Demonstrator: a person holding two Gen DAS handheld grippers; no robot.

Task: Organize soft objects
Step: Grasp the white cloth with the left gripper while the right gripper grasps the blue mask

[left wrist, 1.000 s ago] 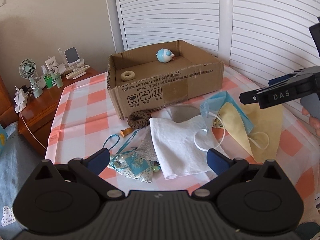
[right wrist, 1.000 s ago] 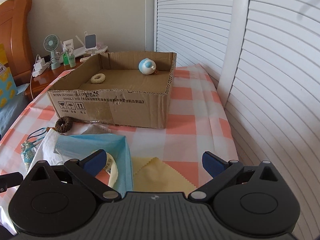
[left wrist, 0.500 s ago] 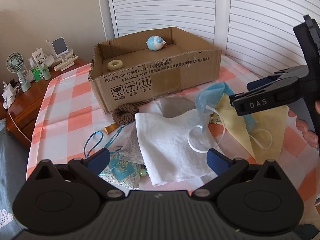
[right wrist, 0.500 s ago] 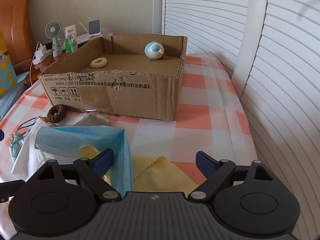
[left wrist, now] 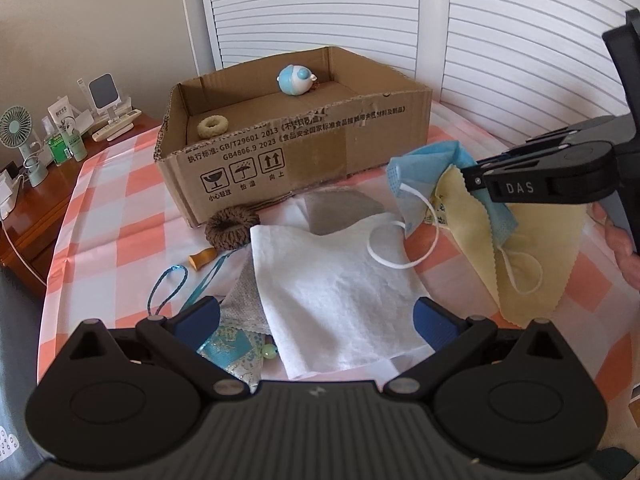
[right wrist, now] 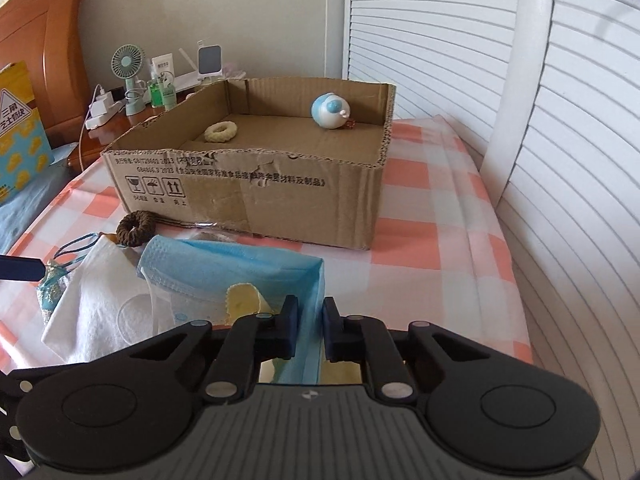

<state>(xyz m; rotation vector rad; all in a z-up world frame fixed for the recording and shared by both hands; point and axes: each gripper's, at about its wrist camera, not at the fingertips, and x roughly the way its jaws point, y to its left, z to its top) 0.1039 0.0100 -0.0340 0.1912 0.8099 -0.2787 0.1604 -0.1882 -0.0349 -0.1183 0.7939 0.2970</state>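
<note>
The right gripper (right wrist: 307, 330) has its two dark blue fingers pressed nearly together, pinching a fold of the blue face mask (right wrist: 240, 268). In the left wrist view the mask (left wrist: 432, 168) hangs from that grip with its white ear loops trailing, and a yellow cloth (left wrist: 532, 248) with a zigzag edge hangs with it; whether the cloth is pinched too cannot be told. The left gripper (left wrist: 316, 318) is spread wide and holds nothing, hovering over a white cloth (left wrist: 336, 288) that lies near the front edge of the checked tablecloth (left wrist: 108, 216). A grey cloth (left wrist: 336, 210) shows from under the white one. Just beside the white cloth, toward the left edge, lie a brown scrunchie (left wrist: 230, 226), a blue cord (left wrist: 168, 292) and a patterned teal pouch (left wrist: 232, 350), partly hidden by the left gripper's body. Behind them, toward the far edge, stands an open cardboard box (left wrist: 304, 160). Inside it rest a cream ring (left wrist: 213, 126) and a round blue-and-white plush toy (left wrist: 295, 80). Beyond the tablecloth's far left corner a wooden side table (left wrist: 28, 208) carries a small fan (left wrist: 16, 128) and bottles.
</note>
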